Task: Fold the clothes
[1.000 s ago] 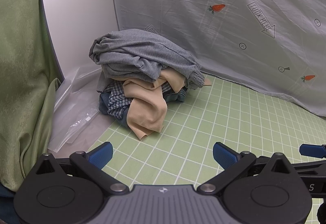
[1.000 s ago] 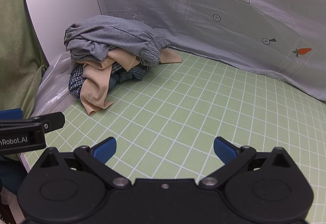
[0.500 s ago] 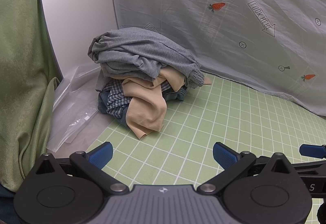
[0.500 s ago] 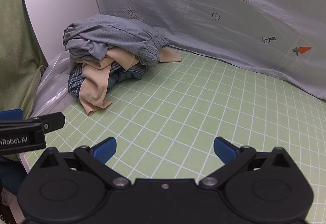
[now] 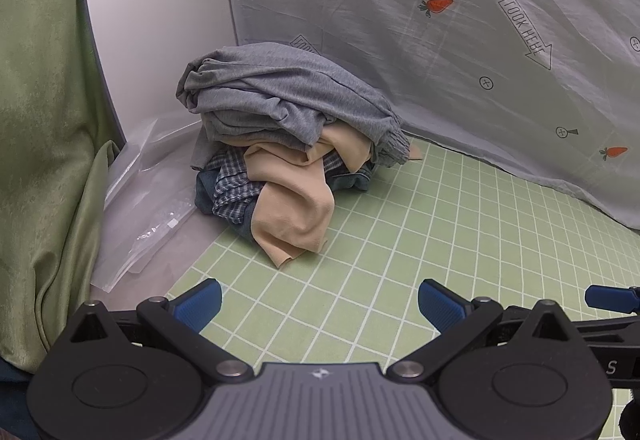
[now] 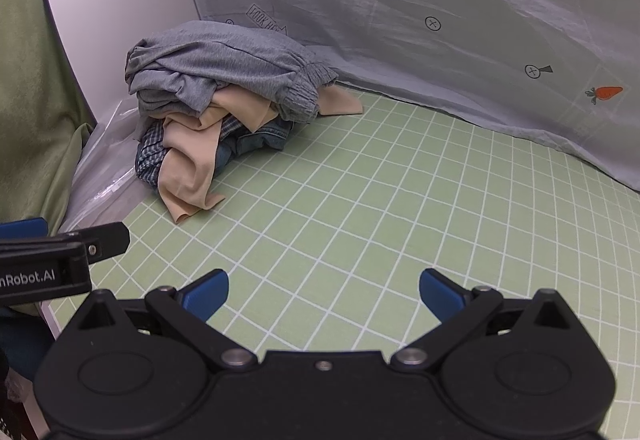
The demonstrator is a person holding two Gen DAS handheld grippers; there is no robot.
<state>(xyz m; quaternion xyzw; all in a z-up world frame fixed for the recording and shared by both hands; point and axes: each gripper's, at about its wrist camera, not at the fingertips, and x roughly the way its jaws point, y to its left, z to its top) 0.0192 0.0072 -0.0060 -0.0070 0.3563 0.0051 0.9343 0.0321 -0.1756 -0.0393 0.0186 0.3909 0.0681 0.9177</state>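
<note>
Left wrist: plastic bag (image 5: 144,215) beside clothes pile (image 5: 280,143), green curtain (image 5: 44,119) behind.

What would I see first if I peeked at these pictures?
A messy pile of clothes in the far left corner of the green grid mat, with a grey garment on top and a tan one spilling down onto the mat. Behind it hangs a grey sheet dotted with little orange carrots. Up close, the left gripper and right gripper both gape open, holding nothing.
</note>
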